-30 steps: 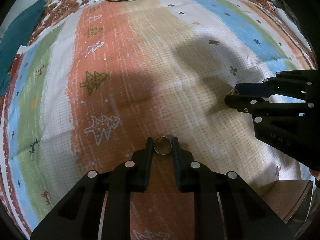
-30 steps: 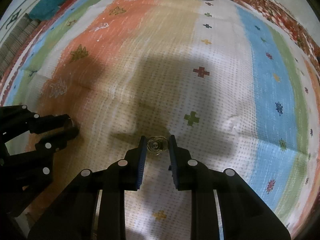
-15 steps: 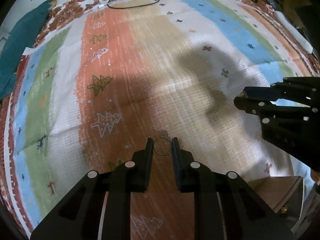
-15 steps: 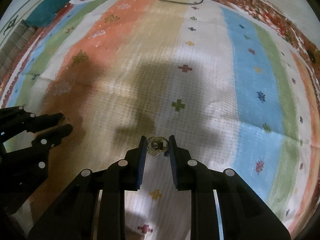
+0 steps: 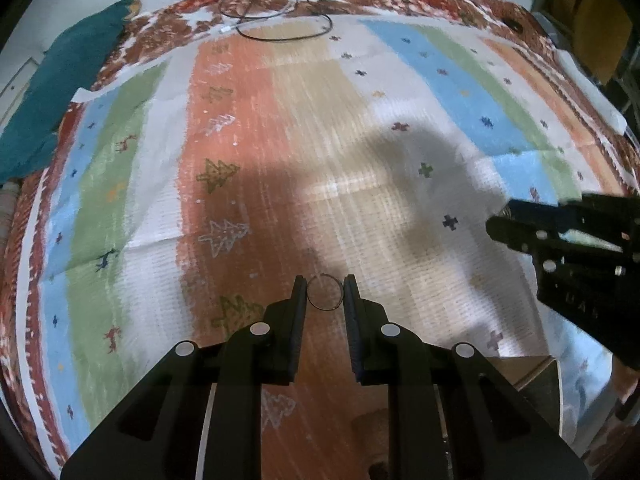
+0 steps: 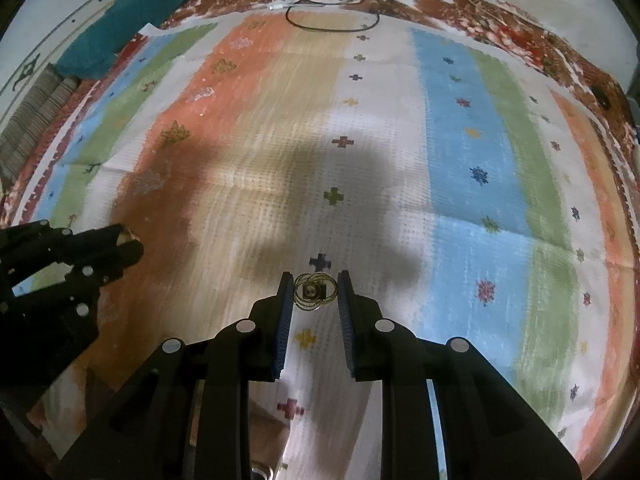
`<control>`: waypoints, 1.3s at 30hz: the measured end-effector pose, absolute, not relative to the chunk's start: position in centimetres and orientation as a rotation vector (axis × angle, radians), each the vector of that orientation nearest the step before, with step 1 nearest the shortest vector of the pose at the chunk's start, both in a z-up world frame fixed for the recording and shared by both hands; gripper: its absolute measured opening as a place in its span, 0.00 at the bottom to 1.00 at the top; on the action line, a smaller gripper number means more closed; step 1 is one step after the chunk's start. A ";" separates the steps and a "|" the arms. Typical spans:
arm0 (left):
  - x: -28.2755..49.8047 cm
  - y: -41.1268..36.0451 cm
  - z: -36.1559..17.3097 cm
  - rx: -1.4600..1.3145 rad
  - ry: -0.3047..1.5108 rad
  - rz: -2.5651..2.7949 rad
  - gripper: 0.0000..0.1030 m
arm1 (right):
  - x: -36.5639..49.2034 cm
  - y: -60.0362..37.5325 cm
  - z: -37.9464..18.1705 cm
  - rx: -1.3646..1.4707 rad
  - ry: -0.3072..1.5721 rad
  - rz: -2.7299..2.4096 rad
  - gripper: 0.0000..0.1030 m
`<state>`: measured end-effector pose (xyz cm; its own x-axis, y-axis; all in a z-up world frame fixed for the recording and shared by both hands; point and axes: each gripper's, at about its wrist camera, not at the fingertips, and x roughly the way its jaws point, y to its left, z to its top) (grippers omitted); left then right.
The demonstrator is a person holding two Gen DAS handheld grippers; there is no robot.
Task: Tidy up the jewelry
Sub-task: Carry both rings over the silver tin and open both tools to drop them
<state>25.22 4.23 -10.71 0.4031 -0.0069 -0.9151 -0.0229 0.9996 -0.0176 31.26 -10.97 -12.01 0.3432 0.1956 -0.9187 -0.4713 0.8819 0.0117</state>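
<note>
The left hand-held gripper (image 5: 325, 294) is standing nearly closed, its two black fingers pinching a thin ring (image 5: 325, 293) between the tips, clear above the striped cloth (image 5: 240, 168). The right hand-held gripper (image 6: 312, 294) is likewise narrowed almost shut, its blue-lined pads pressing on a gold ring cluster (image 6: 314, 292) with a small square setting at its middle.

In the left wrist view the right hand-held gripper (image 5: 504, 222) is reaching in from 3 o'clock, well apart from the thin ring. In the right wrist view the left hand-held gripper (image 6: 128, 244) is coming in from 9 o'clock, also well apart.

Ahead of both, toward 12 o'clock, the striped cloth is lying bare and wide, with fold creases crossing it. At its far edge a black cable (image 5: 280, 28) is looping, and a teal fabric (image 5: 60, 92) is lying past the edge at 10 o'clock. At 4 o'clock in the left view a brown box corner (image 5: 528, 372) is showing at the cloth's near edge.
</note>
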 end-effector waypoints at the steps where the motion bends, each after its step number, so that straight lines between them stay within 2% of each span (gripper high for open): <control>1: 25.1 4.3 -10.6 -0.037 1.156 0.018 0.18 | 31.0 -11.1 -11.9 -0.274 1.142 0.443 0.22; 39: 16.3 1.5 -4.2 -0.108 1.025 -0.021 0.18 | 21.4 -12.8 -7.2 -0.259 1.042 0.493 0.22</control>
